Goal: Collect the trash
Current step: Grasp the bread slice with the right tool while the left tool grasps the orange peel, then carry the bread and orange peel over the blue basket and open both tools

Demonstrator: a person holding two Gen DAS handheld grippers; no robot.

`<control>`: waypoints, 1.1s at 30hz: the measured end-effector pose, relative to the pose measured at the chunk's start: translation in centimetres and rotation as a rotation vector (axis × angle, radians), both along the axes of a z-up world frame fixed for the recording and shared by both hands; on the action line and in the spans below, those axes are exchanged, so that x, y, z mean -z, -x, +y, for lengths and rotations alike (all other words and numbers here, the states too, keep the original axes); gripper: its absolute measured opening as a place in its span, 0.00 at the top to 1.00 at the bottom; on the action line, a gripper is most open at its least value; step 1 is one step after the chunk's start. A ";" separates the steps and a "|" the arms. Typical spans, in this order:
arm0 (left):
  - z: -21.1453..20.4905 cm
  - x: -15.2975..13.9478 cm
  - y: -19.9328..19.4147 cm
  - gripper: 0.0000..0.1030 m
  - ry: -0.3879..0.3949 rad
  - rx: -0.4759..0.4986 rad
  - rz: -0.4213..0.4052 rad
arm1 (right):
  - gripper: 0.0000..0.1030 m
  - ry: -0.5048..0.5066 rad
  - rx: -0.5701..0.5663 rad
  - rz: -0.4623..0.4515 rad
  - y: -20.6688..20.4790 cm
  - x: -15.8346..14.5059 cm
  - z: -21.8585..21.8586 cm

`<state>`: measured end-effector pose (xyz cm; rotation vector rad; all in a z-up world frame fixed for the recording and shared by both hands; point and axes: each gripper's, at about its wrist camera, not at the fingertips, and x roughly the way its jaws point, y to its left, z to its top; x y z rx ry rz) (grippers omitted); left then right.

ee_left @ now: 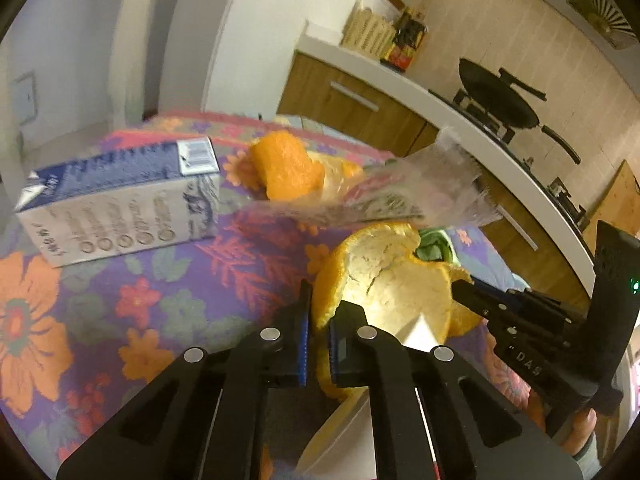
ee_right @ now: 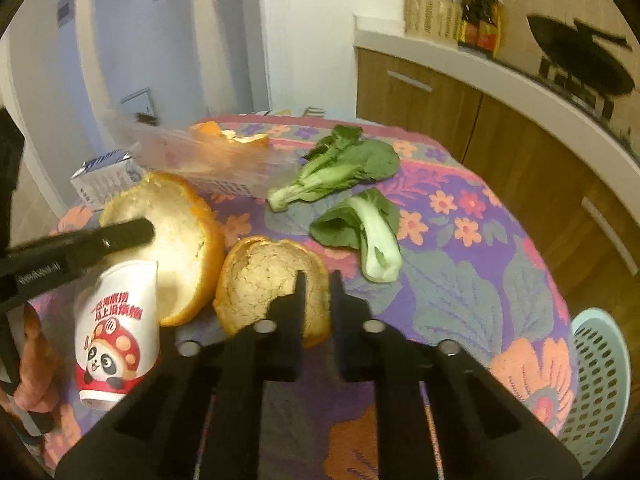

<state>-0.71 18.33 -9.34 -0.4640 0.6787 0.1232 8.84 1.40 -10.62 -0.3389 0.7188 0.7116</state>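
The surface (ee_right: 500, 248) wears a purple cloth printed with orange and pink flowers and carries all the trash. Off its right edge stands a pale blue perforated plastic basket (ee_right: 600, 380). At the far left lies a blue-and-white drink carton (ee_left: 120, 208) on its side. A clear crinkled plastic wrapper (ee_left: 400, 196) stretches across the middle, over an orange peel fragment (ee_left: 286, 166) at the back. A white paper cup with a red panda cartoon (ee_right: 116, 340) lies tipped at the near left. Two green bok choy leaves with white stalks (ee_right: 352, 196) rest apart from the peels, toward the right.

The large cupped orange peel (ee_left: 384, 280), pith up, sits near the middle; the left tool (ee_left: 318, 344) is clamped narrowly on its rim. Just beside it, touching or nearly so, lies the smaller cupped orange peel (ee_right: 264, 276); the right tool (ee_right: 320, 300) pinches its near edge, jaws almost together.
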 end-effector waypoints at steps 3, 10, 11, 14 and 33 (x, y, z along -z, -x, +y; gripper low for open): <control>-0.4 -1.0 1.6 0.95 -0.011 -0.012 -0.047 | 0.99 -0.009 -0.024 -0.028 0.7 -0.2 -0.1; -0.8 -3.3 5.4 0.95 -0.009 -0.025 -0.141 | 0.99 -0.060 -0.034 -0.084 1.6 -1.0 -0.8; -0.9 -3.6 5.8 0.95 -0.012 -0.027 -0.149 | 0.99 -0.066 -0.034 -0.090 1.7 -1.2 -0.9; -1.1 -4.4 7.1 0.95 -0.027 -0.043 -0.168 | 0.99 -0.085 -0.030 -0.110 2.0 -1.5 -1.3; -6.3 -7.8 7.3 0.95 -0.053 0.019 -0.226 | 0.99 -0.267 0.099 -0.129 3.9 -5.0 -12.1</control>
